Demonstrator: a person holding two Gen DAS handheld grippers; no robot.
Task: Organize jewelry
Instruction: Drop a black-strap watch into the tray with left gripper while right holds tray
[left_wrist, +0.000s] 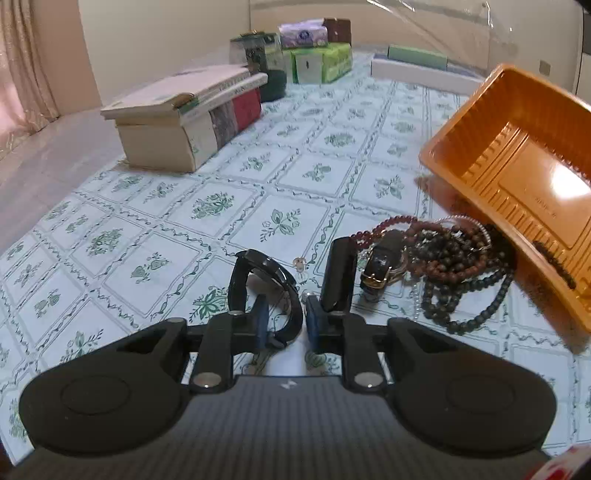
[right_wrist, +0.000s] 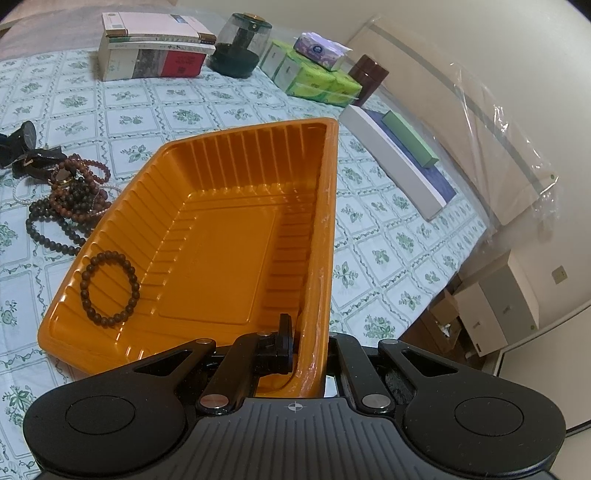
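Orange plastic fills the middle of the right wrist view: a ribbed tray (right_wrist: 236, 236) tipped up on one side, its near right rim clamped between the closed fingers of the right tongs (right_wrist: 308, 350) at the bottom centre. One dark beaded bracelet (right_wrist: 109, 288) lies inside against the tray's lower left wall. The rest of the jewelry, a heap of brown and dark bead strands (right_wrist: 74, 195), sits on the desk (right_wrist: 369, 221) at the left edge of that view, just beside the tray's left rim.

In the left wrist view the left tongs (left_wrist: 286, 325) are at the bottom centre, jaws narrow, with the strap of a black watch (left_wrist: 266, 288) between the pads; the left pad touches the strap, but whether the right pad presses on it I cannot tell. Right of the watch lies a second black strap with a gold buckle (left_wrist: 380, 266), touching the bead heap, which runs under the tilted tray at the right edge.

The desk wears a white cloth printed with green flowers. At the upper left of the left wrist view stands a stack of boxes and books (left_wrist: 184, 114), and green tissue packs (left_wrist: 321, 62) are at the top centre.
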